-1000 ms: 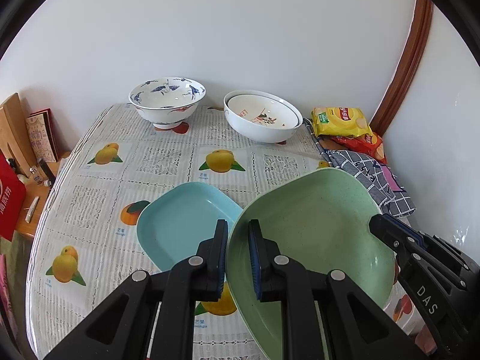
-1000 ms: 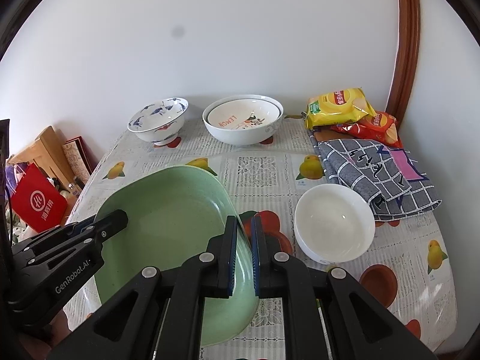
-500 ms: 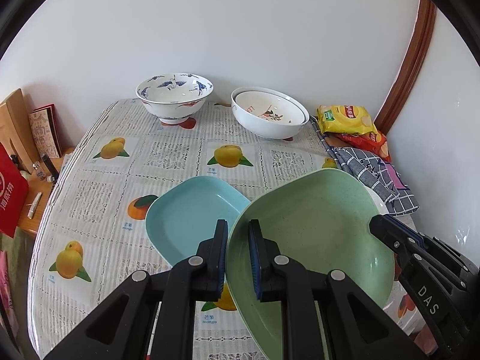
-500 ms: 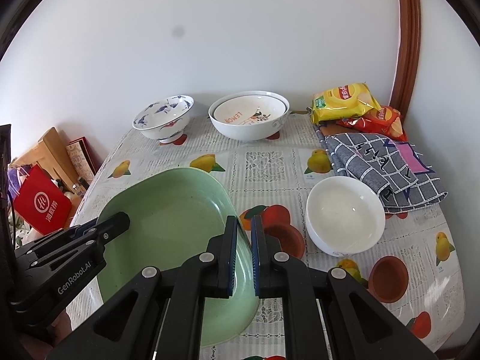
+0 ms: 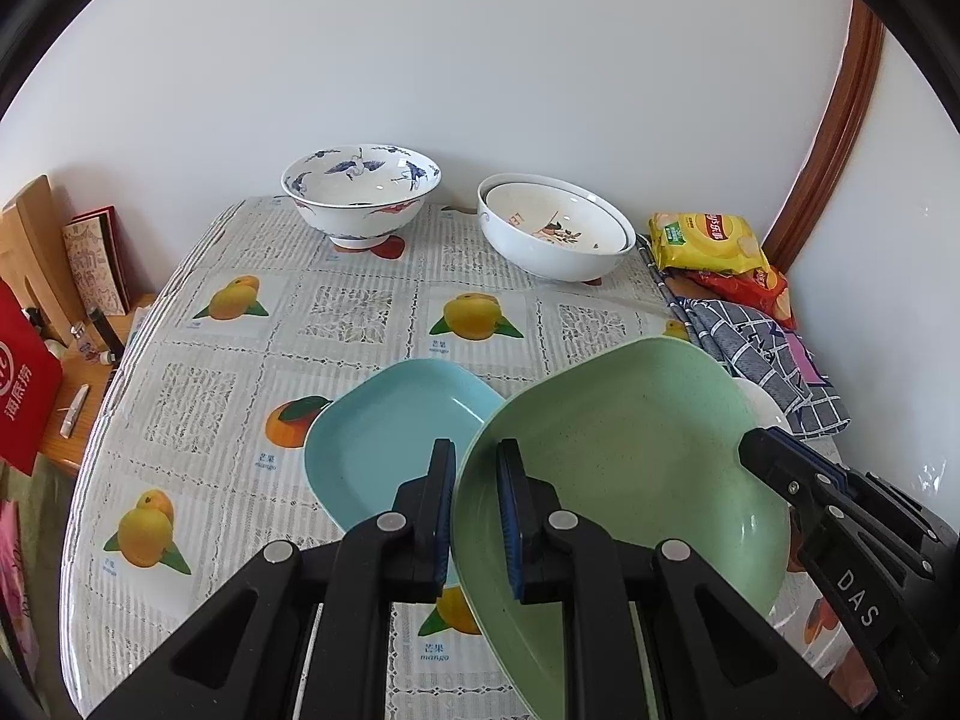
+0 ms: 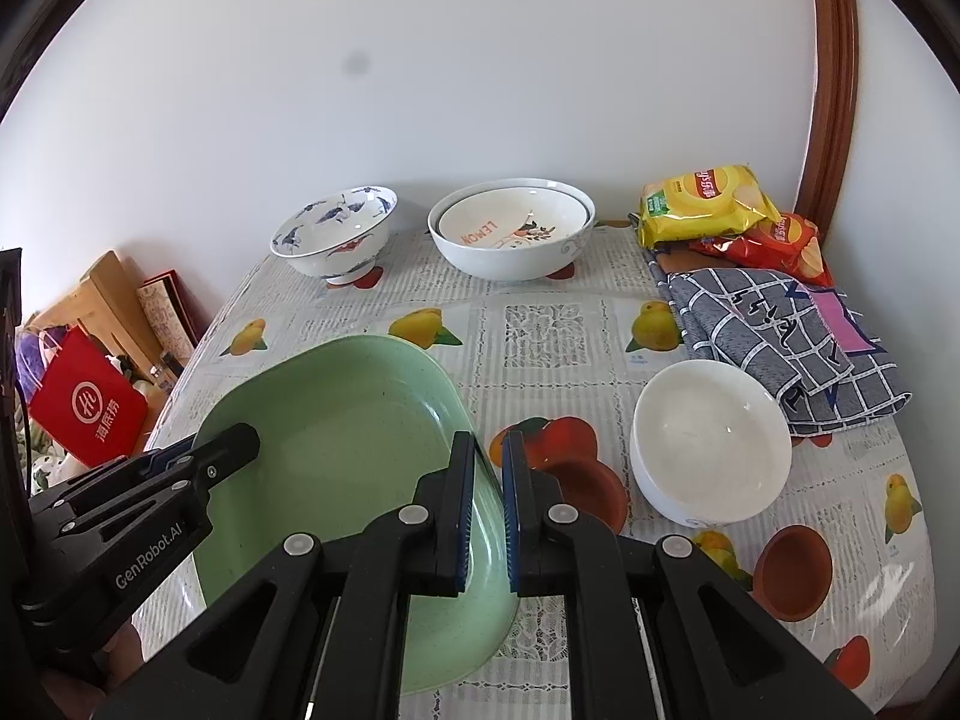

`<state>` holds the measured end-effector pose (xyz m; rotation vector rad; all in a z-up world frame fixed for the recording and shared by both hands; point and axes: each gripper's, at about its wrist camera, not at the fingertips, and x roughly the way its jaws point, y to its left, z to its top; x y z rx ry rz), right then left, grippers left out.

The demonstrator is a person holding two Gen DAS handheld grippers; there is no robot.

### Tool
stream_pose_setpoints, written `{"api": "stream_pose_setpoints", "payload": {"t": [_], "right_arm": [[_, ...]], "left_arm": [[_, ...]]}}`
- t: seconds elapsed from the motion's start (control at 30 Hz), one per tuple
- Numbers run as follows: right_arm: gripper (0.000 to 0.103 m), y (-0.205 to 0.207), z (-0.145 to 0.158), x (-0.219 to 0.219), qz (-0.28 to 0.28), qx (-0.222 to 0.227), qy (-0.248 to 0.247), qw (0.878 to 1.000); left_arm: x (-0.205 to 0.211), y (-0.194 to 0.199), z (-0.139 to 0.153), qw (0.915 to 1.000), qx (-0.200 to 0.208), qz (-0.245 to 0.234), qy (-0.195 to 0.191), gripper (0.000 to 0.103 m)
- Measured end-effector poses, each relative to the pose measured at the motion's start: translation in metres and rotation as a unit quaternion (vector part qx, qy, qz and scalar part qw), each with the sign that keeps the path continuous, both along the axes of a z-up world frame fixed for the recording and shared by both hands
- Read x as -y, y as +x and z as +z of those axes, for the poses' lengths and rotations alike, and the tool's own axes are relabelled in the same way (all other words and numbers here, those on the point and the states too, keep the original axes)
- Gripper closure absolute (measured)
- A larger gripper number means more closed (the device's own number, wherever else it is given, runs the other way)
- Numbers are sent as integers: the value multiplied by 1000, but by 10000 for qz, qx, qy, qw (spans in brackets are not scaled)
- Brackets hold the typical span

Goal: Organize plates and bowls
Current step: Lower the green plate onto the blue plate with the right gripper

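A green square plate (image 5: pixel 630 468) (image 6: pixel 336 438) is held above the table by both grippers. My left gripper (image 5: pixel 477 510) is shut on its left rim. My right gripper (image 6: pixel 489 510) is shut on its right rim. A blue square plate (image 5: pixel 390 438) lies on the table under and left of the green one. A plain white bowl (image 6: pixel 708 444) sits to the right. At the back stand a blue-patterned bowl (image 5: pixel 360 198) (image 6: pixel 333 237) and two nested white bowls (image 5: pixel 555 234) (image 6: pixel 513 234).
Snack bags (image 6: pixel 702 204) and a checked cloth (image 6: pixel 780 330) lie along the table's right side. A red bag (image 6: pixel 84 408) and wooden boards (image 5: pixel 36 252) stand beyond the left table edge. A wall runs behind the table.
Both grippers with the green plate have risen and drawn back a little; the table and the bowls sit lower and farther in both views. The grip on the plate is unchanged.
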<state>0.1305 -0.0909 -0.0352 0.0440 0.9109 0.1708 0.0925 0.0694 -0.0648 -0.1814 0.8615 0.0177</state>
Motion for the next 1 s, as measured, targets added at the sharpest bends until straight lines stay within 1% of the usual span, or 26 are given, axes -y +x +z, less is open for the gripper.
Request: {"api": "stream_pose_setpoints", "payload": {"t": [0.63,1.0], "right_arm": [[94,33,-12,-16,109,-90,-59,9999],[94,47,-16,-34,226,-91,-49,9997]], "left_arm": [[-16,30,-12,9999,-125,83,-55,89],[-33,41,-14,9996,-133,235,-40,89]]}}
